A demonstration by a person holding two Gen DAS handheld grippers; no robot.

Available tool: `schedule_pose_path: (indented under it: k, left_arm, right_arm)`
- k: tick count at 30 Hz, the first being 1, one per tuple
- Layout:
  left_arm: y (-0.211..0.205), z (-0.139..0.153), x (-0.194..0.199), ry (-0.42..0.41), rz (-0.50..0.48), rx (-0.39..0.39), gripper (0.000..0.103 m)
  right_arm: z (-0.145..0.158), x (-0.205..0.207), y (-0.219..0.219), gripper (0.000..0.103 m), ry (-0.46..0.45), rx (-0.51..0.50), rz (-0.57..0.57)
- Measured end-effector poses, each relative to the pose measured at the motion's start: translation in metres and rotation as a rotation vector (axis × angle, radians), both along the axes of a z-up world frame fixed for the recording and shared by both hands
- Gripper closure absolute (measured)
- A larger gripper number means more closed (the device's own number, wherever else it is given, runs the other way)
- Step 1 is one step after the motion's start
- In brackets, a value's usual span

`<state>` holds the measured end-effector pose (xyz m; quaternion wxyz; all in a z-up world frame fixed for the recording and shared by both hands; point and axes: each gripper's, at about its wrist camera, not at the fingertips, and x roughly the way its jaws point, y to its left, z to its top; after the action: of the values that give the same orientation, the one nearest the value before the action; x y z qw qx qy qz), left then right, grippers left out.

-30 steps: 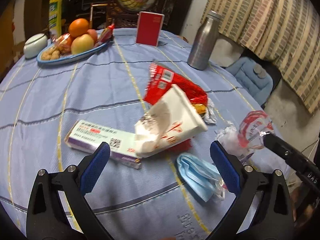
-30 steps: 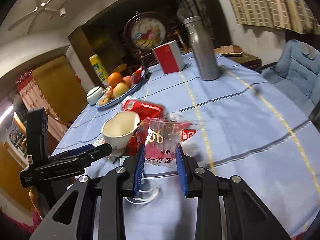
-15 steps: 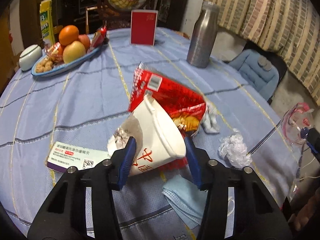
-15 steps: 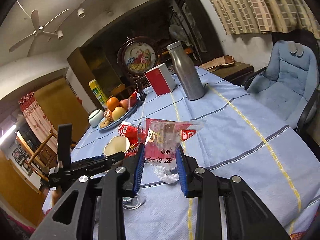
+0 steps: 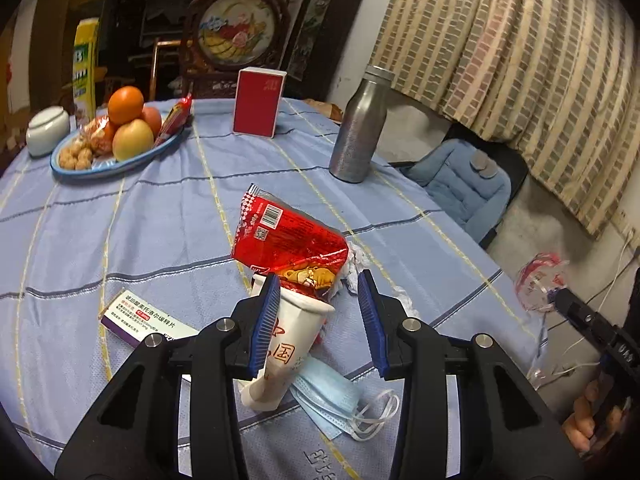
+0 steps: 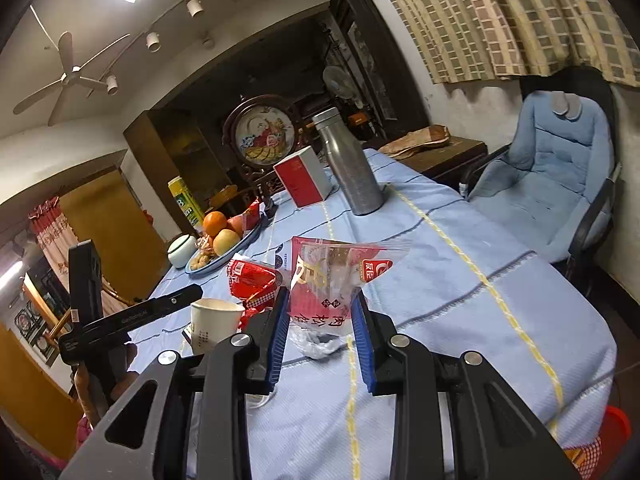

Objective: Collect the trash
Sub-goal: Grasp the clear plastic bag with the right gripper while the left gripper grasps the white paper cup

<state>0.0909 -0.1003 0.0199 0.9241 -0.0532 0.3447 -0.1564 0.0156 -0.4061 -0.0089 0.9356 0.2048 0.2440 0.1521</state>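
Observation:
My left gripper [image 5: 318,316] is shut on a white paper cup [image 5: 289,344] with red characters and holds it above the blue tablecloth [image 5: 140,220]. A red snack bag [image 5: 286,240] lies just beyond the cup. A blue face mask [image 5: 332,400] and a medicine box [image 5: 138,318] lie below on the cloth. My right gripper [image 6: 320,332] is shut on a clear red-printed wrapper [image 6: 334,284] and holds it beyond the table's edge; it also shows in the left wrist view [image 5: 538,282]. The cup shows in the right wrist view [image 6: 212,322].
A fruit plate [image 5: 108,162], a white jar [image 5: 47,130], a red box [image 5: 258,102] and a steel bottle [image 5: 360,132] stand at the far side of the table. A blue padded chair [image 6: 556,200] stands right of the table. Something red [image 6: 612,432] sits low by the table's corner.
My left gripper closed on the paper cup and lifted it upright off the cloth. My right gripper drew back from the table with the wrapper still in it.

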Motion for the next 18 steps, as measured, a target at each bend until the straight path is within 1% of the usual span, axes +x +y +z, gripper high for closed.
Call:
schedule_pose_path:
  k: [1, 2, 3, 5, 6, 7, 8, 9, 10, 11, 12, 14, 16, 18]
  left_arm:
    - [-0.003, -0.001, -0.001, -0.001, 0.002, 0.017, 0.059]
    - [-0.008, -0.005, -0.003, 0.0, 0.007, 0.047, 0.05]
    - [-0.011, -0.009, -0.005, -0.001, 0.022, 0.072, 0.033]
    - [-0.014, -0.017, -0.006, -0.008, 0.062, 0.122, 0.018]
    - [-0.016, -0.022, -0.005, -0.007, 0.075, 0.148, 0.018]
    - [-0.017, -0.029, 0.0, 0.012, 0.084, 0.175, 0.018]
    - [-0.015, -0.034, 0.005, 0.032, 0.091, 0.182, 0.019]
    - [-0.013, -0.039, 0.01, 0.057, 0.093, 0.173, 0.025]
    - [-0.011, -0.043, 0.013, 0.074, 0.086, 0.161, 0.034]
    - [-0.01, -0.045, 0.016, 0.094, 0.073, 0.149, 0.058]
    - [-0.008, -0.046, 0.018, 0.116, 0.057, 0.126, 0.062]
    - [-0.004, -0.039, 0.014, 0.104, 0.049, 0.087, 0.065]
    - [-0.003, -0.026, 0.007, 0.08, 0.018, 0.039, 0.065]
    - [-0.006, -0.01, 0.0, 0.046, -0.009, 0.01, 0.065]
  right_arm:
    - [-0.001, -0.003, -0.003, 0.072, 0.001, 0.002, -0.004]
    - [-0.002, -0.004, -0.005, 0.072, 0.003, 0.002, -0.007]
    - [-0.003, -0.006, -0.007, 0.072, 0.005, 0.003, -0.01]
    - [-0.006, -0.008, -0.011, 0.072, 0.01, 0.008, -0.014]
    - [-0.008, -0.009, -0.013, 0.072, 0.014, 0.013, -0.015]
    - [-0.008, -0.009, -0.014, 0.072, 0.017, 0.016, -0.015]
    - [-0.009, -0.009, -0.015, 0.072, 0.019, 0.019, -0.015]
    - [-0.01, -0.009, -0.016, 0.072, 0.02, 0.021, -0.015]
    - [-0.01, -0.009, -0.016, 0.072, 0.02, 0.021, -0.017]
    - [-0.01, -0.009, -0.017, 0.072, 0.018, 0.02, -0.019]
    - [-0.01, -0.01, -0.019, 0.072, 0.015, 0.022, -0.023]
    - [-0.008, -0.012, -0.023, 0.072, 0.007, 0.029, -0.033]
    - [-0.006, -0.016, -0.026, 0.072, -0.001, 0.034, -0.047]
    - [-0.005, -0.021, -0.031, 0.072, -0.008, 0.036, -0.061]
